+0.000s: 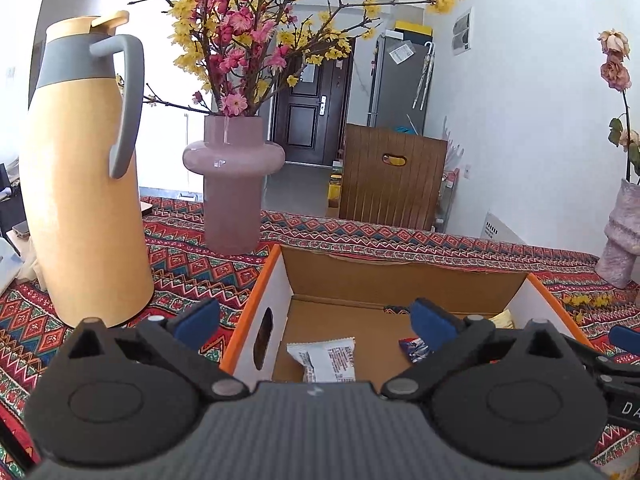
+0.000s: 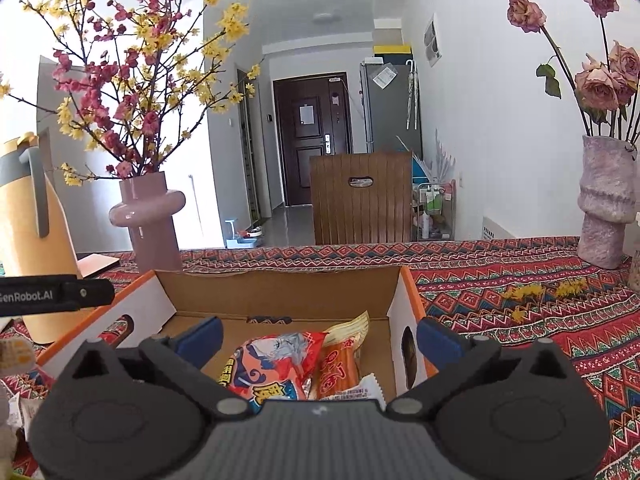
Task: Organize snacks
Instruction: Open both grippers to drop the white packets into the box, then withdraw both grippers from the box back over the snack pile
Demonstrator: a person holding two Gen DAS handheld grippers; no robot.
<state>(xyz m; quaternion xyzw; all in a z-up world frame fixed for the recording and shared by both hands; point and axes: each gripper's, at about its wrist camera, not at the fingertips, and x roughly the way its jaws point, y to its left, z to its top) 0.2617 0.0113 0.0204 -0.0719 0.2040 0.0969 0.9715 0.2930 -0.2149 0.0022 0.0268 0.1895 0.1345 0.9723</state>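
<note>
An open cardboard box with orange edges stands on the patterned tablecloth. In the left wrist view it holds a white snack packet and a blue-red wrapper. In the right wrist view it holds a large orange-red snack bag, an orange packet and a white packet. My left gripper is open and empty above the box's near left side. My right gripper is open and empty above the box's near right side, over the snacks.
A tall yellow thermos jug stands left of the box. A pink vase of blossom branches stands behind it. A pale textured vase of roses stands far right. A wooden chair is beyond the table.
</note>
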